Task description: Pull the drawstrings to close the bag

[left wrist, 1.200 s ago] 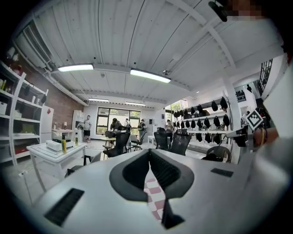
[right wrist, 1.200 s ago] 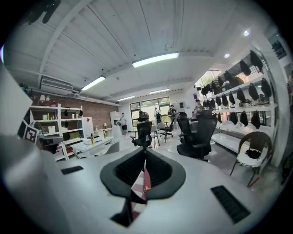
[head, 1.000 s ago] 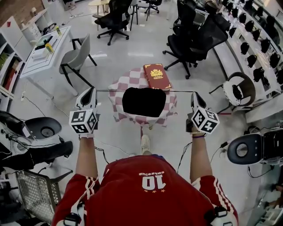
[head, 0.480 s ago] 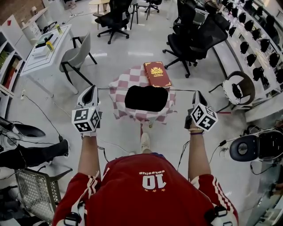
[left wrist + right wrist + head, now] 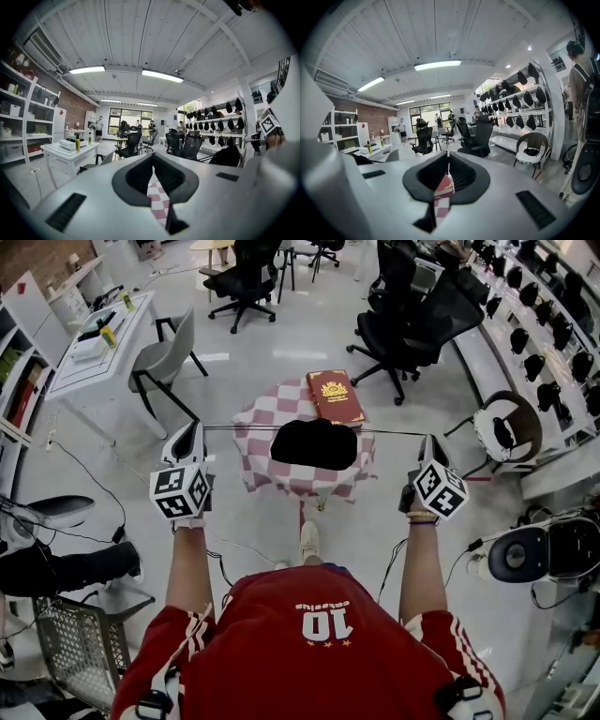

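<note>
A black drawstring bag (image 5: 314, 444) lies on a small table with a red-and-white checked cloth (image 5: 272, 413). A thin drawstring (image 5: 309, 430) runs taut and level across the bag's top between my two grippers. My left gripper (image 5: 192, 430) is shut on the string's left end, left of the table. On the other side my right gripper (image 5: 429, 439) is shut on its right end. In the left gripper view the jaws (image 5: 152, 154) stand together over the checked cloth (image 5: 157, 201). In the right gripper view the jaws (image 5: 448, 153) are likewise together.
A red book (image 5: 335, 397) lies on the table's far right corner. Black office chairs (image 5: 412, 315) stand behind, a grey chair (image 5: 164, 362) and white desk (image 5: 94, 352) at far left. A wire basket (image 5: 80, 648) sits at lower left, a round chair (image 5: 506, 432) at right.
My right gripper has shifted a little outward to the right with the string in it. The left gripper has hardly moved, and the string stays taut.
</note>
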Tool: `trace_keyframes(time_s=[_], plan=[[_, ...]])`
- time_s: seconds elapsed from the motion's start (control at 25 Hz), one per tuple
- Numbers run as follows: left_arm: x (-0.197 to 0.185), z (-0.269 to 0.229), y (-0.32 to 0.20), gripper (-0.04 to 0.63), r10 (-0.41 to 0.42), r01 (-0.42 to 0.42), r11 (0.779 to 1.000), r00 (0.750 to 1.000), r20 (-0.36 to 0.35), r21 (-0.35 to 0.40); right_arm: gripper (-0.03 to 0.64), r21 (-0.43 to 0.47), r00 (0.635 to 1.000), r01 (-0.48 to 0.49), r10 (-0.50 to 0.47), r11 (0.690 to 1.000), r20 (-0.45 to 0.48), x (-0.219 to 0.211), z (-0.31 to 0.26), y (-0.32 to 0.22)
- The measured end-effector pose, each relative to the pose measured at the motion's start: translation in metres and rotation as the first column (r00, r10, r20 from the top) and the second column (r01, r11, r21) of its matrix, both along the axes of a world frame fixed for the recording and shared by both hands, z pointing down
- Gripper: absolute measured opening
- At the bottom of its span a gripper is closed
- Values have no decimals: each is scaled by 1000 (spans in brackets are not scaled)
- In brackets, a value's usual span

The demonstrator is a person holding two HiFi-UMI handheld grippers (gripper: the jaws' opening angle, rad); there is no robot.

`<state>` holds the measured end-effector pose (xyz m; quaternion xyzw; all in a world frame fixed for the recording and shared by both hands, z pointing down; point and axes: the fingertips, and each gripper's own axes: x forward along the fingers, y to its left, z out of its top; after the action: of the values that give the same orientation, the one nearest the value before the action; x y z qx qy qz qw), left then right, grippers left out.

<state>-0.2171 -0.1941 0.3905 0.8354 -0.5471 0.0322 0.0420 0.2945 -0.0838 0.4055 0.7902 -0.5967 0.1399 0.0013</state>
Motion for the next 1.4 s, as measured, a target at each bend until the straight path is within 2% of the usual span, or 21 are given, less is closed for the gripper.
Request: trace_keyframes(time_s=[0.84,1.08,1.4], plan=[[-10,3,-2,17,9,-9,1000,999,-35,-20,17,24,995,-81,80,996,62,35,4,22],[-5,-5,0,17,29,-29,1000,998,-53,-3,15,63,1000,-18,19,998,-6,16,-9,19],[0,-23,2,17,75,-74,997,994,-78,18,15,64,997,68,-66,996,-32,-16,-24,6]])
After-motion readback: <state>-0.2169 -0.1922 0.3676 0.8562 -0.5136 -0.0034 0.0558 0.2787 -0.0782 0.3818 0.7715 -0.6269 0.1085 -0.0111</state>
